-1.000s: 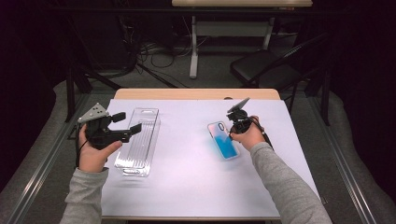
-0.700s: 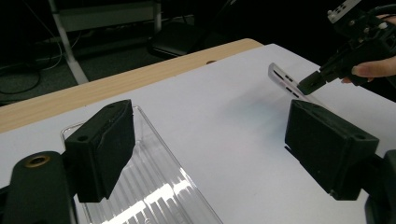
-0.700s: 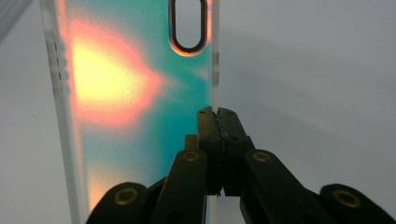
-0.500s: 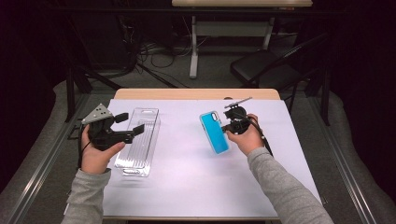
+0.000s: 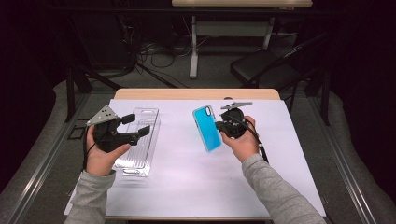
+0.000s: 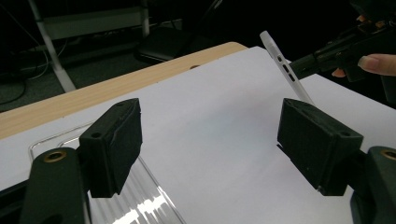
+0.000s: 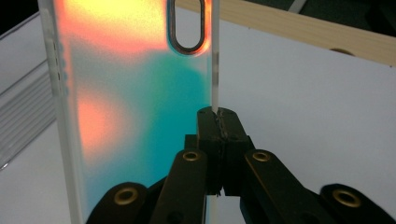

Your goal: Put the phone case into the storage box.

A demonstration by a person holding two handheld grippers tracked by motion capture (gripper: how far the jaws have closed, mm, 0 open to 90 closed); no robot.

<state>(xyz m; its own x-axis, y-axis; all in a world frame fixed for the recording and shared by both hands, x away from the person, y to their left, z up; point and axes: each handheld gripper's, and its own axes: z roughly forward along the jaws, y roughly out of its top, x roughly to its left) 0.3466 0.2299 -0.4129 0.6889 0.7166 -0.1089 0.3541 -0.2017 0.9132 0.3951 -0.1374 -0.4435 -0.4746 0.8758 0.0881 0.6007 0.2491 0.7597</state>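
1. Holding the two grippers, the person's grey-sleeved forearms come in from the near edge of the table (image 5: 280, 154), which is covered in a white sheet.
2. Left gripper (image 5: 136, 126) hangs over the left part of the sheet; jaws apart with nothing between them, and they have just been closing a little.
3. Clear plastic tray (image 5: 140, 149) lies flat under and just beside the left gripper, long side running away from the person; its ribbed floor shows between the jaws in the left gripper view (image 6: 140, 205).
4. Right gripper (image 5: 219, 125) is clamped tight on one long edge of the phone case (image 5: 207, 128).
5. Phone case is lifted clear of the sheet, near the table's middle, tilted up with its blue face toward the camera; well apart from the tray.
6. Right gripper view: case (image 7: 135, 116) stands upright, teal with orange glare, camera cutout at top, pads pinching its thin side wall.
7. Bare wooden strip (image 5: 196, 93) runs along the far edge.
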